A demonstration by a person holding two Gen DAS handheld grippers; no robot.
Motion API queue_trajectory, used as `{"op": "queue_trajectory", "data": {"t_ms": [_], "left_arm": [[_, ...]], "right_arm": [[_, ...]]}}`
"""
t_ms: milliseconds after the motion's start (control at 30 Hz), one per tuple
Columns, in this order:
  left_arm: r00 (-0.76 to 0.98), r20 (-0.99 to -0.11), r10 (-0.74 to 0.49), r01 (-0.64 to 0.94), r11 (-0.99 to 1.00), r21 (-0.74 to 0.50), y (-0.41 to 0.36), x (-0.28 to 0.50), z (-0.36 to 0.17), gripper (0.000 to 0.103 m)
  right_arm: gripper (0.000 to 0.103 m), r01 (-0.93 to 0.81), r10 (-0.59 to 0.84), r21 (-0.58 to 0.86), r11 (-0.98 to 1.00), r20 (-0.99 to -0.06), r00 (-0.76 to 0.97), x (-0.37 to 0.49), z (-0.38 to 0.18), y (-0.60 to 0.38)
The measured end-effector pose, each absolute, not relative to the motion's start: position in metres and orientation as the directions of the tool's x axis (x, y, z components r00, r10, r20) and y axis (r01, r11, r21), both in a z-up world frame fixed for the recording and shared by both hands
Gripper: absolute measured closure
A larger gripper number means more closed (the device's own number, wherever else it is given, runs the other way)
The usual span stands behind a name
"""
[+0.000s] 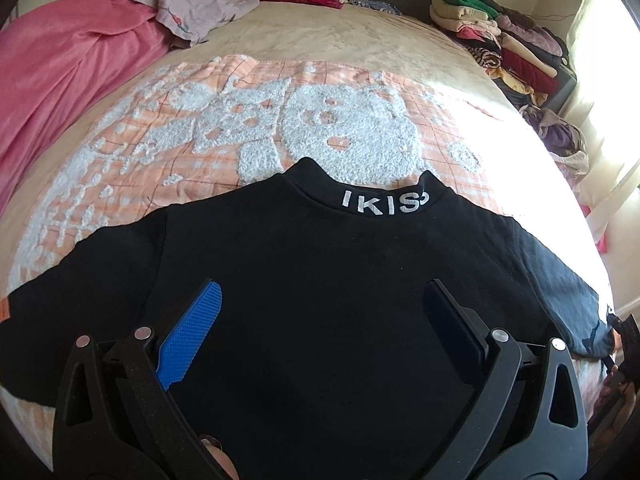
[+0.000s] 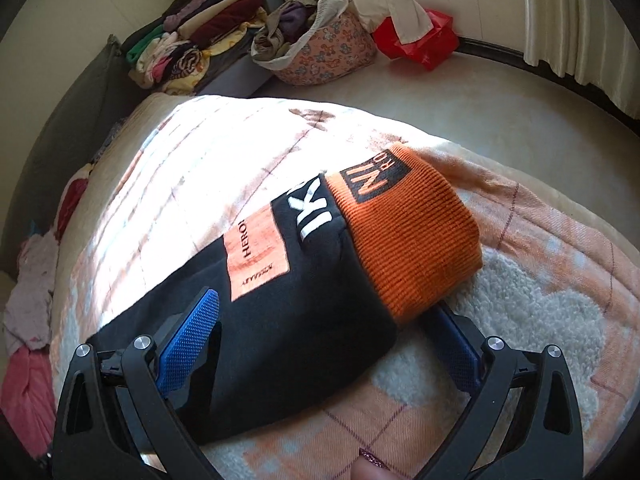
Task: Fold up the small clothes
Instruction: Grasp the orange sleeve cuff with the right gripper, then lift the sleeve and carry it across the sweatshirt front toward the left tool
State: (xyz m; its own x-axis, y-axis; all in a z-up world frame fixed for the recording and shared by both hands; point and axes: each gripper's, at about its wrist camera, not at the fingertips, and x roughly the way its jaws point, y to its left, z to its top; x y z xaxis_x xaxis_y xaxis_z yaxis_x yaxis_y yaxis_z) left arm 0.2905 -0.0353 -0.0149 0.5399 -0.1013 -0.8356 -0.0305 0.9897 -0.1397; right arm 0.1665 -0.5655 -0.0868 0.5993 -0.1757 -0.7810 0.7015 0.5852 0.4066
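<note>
Left claw (image 1: 320, 312) agape | right claw (image 2: 320, 332) agape (straddling sleeve) | one sweatshirt (image 1: 320, 264)

Black sweater (image 1: 320, 280), orange cuff (image 2: 412, 236)

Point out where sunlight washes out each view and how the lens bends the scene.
Left wrist: glare bleaches the blanket right of the black sweatshirt; the bed bulges like a dome. Right wrist: sunlight whitens the blanket beyond the orange cuff; the curtain curves, and the left finger casts a shadow on the sleeve.

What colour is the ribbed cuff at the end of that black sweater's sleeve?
Orange. The cuff shows best in the right wrist view, on the black sweater.
</note>
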Motion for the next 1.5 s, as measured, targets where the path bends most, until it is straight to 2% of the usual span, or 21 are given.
{"op": "queue_trajectory", "data": {"t_ms": [133, 167, 200, 300, 367, 733, 933, 1267, 1500], "left_arm": [[0.544, -0.835, -0.086, -0.052, 0.989, -0.137, -0.027, 0.287, -0.014, 0.008], [0.548, -0.832, -0.083, -0.056, 0.989, -0.135, -0.024, 0.286, -0.013, 0.008], [0.554, -0.829, -0.079, -0.061, 0.989, -0.134, -0.022, 0.284, -0.012, 0.008], [0.559, -0.825, -0.080, -0.075, 0.986, -0.147, -0.015, 0.282, -0.010, 0.008], [0.558, -0.825, -0.094, -0.081, 0.983, -0.166, -0.010, 0.281, -0.010, 0.008], [0.562, -0.818, -0.123, -0.068, 0.979, -0.194, -0.003, 0.272, -0.003, 0.008], [0.566, -0.808, -0.163, -0.041, 0.973, -0.225, 0.001, 0.267, -0.004, 0.008], [0.545, -0.822, -0.164, -0.041, 0.974, -0.222, 0.009, 0.265, -0.009, 0.008], [0.546, -0.806, -0.231, -0.054, 0.950, -0.308, 0.027, 0.265, -0.006, 0.008]], "right_arm": [[0.007, 0.680, -0.176, 0.468, 0.565, -0.737, 0.653, 0.165, -0.084, -0.572], [0.021, 0.677, -0.179, 0.476, 0.561, -0.728, 0.661, 0.164, -0.084, -0.573], [0.044, 0.678, -0.187, 0.481, 0.555, -0.723, 0.665, 0.162, -0.083, -0.574], [0.071, 0.665, -0.178, 0.519, 0.538, -0.701, 0.691, 0.155, -0.082, -0.580], [0.084, 0.637, -0.168, 0.538, 0.551, -0.677, 0.717, 0.152, -0.076, -0.579], [0.088, 0.424, -0.072, 0.561, 0.711, -0.542, 0.837, 0.161, 0.004, -0.523], [0.089, 0.281, 0.038, 0.565, 0.776, -0.486, 0.873, 0.178, 0.040, -0.469], [0.089, 0.068, 0.220, 0.562, 0.824, -0.429, 0.876, 0.201, 0.078, -0.382], [0.089, -0.034, 0.308, 0.542, 0.840, -0.424, 0.852, 0.221, 0.090, -0.323]]}}
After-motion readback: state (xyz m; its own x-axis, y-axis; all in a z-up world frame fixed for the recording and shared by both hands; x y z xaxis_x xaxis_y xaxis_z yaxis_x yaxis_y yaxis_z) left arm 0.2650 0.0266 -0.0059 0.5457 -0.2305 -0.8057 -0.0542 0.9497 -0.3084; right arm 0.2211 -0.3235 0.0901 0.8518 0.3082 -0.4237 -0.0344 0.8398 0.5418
